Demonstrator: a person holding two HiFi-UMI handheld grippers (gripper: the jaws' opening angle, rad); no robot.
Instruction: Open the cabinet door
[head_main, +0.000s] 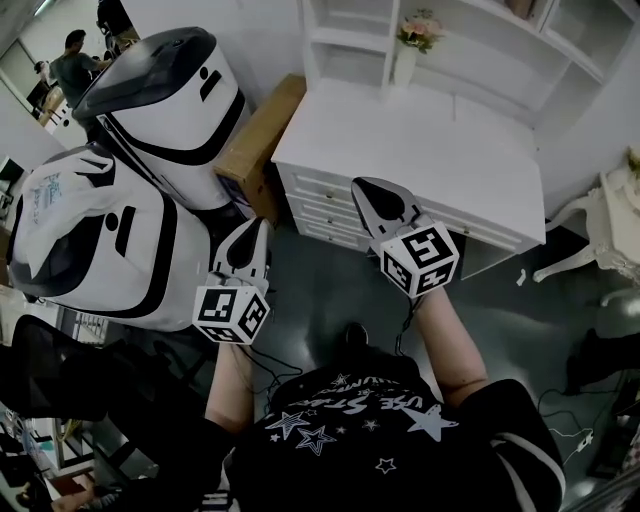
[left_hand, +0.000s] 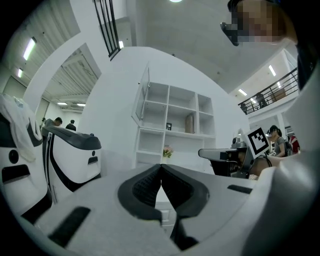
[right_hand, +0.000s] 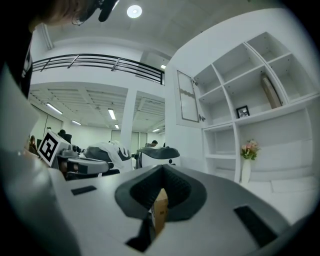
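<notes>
Two white-and-black pod machines (head_main: 165, 105) and a cardboard box (head_main: 262, 130) crowd the left edge of the white desk (head_main: 430, 150), and a flower vase (head_main: 408, 55) stands at its back edge. The left gripper (head_main: 258, 232) and right gripper (head_main: 365, 190) hang by its drawers (head_main: 322, 205) at the front edge, each with jaws pressed together on nothing. Only the gripper views show the cabinet door (right_hand: 188, 97), a white-framed glass panel at the upper left corner of the shelf unit (right_hand: 260, 120) above the desk, angled outward in the left gripper view. The right gripper view alone shows a small picture frame (right_hand: 243, 111).

Smooth matt white cabinet (head_main: 440, 150)
</notes>
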